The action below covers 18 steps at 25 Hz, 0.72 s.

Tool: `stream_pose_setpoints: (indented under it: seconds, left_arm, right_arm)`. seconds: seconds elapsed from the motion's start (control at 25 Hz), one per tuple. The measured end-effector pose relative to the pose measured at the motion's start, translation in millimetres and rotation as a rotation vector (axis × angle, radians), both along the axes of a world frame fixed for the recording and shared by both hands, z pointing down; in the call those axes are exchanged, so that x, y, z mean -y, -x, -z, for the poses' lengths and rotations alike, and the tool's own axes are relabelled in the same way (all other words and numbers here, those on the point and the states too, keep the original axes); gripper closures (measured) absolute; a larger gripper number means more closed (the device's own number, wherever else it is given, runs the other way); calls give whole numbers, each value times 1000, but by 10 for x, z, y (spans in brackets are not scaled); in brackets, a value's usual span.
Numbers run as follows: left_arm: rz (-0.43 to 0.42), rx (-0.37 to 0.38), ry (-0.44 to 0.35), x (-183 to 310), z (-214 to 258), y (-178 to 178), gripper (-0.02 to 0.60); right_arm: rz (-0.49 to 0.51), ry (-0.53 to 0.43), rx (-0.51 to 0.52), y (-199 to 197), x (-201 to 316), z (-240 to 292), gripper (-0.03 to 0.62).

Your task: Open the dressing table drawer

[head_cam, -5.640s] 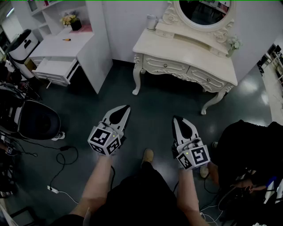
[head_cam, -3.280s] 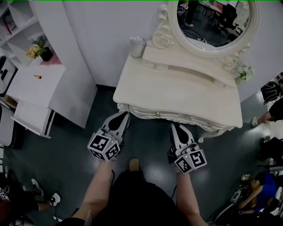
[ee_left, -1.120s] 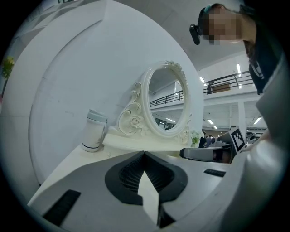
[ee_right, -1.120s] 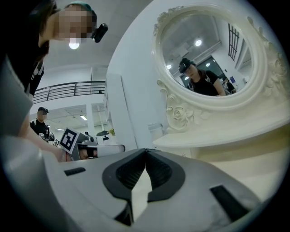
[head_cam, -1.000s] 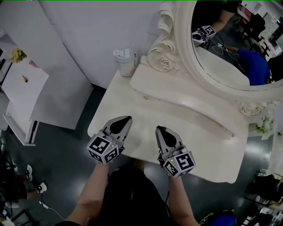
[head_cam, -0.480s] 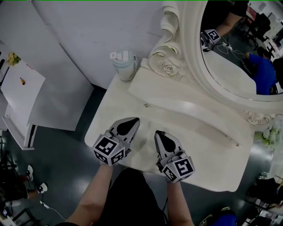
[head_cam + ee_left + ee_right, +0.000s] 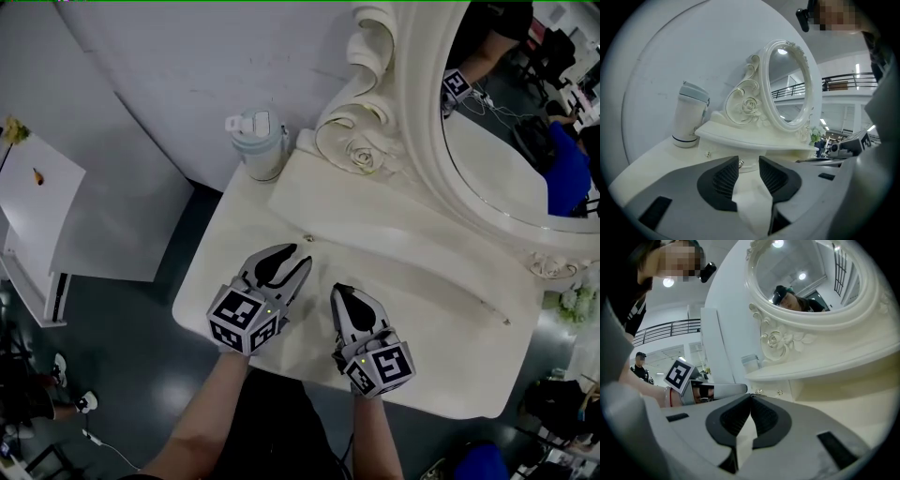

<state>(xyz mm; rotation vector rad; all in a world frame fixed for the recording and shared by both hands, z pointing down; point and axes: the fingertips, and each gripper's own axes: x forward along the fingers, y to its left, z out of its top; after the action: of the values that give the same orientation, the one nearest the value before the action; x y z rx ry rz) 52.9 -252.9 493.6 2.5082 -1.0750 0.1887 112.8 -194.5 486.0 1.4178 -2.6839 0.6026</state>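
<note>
The cream dressing table (image 7: 427, 323) fills the head view, with a raised shelf (image 7: 394, 225) under its oval mirror (image 7: 506, 122). A small metal knob (image 7: 307, 240) sits on the shelf's low drawer front. My left gripper (image 7: 298, 258) hovers over the tabletop just short of that knob (image 7: 741, 163). Its jaws are opening, with nothing between them (image 7: 749, 161). My right gripper (image 7: 339, 292) is beside it to the right, shut and empty (image 7: 751, 398). Two knobs (image 7: 779, 392) show ahead of it, to the right.
A pale lidded tumbler (image 7: 255, 142) stands at the table's back left corner, left of the carved mirror frame (image 7: 361, 141). A white desk (image 7: 37, 187) is on the far left over dark floor. Small flowers (image 7: 577, 302) sit at the right end.
Both grippers moved forward over the tabletop toward the raised shelf. The left gripper's jaws, shut before, now stand apart. The right gripper stays shut.
</note>
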Motion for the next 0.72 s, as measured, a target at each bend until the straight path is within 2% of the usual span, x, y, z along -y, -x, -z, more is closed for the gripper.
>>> stream_pose_setpoints:
  seconds: [0.24, 0.32, 0.64, 0.72]
  left_arm:
    - [40, 89, 72, 192, -211, -26, 422]
    - [40, 108, 100, 228, -273, -48, 388]
    - [53, 177, 137, 355, -391, -116, 398]
    - [57, 201, 140, 383, -409, -121, 426]
  right_arm:
    - [-17, 0, 6, -13, 107, -49, 589]
    - [-20, 3, 7, -10, 124, -67, 589]
    - [-31, 6, 4, -17, 161, -110, 589]
    - [-34, 7, 5, -21, 161, -116, 589]
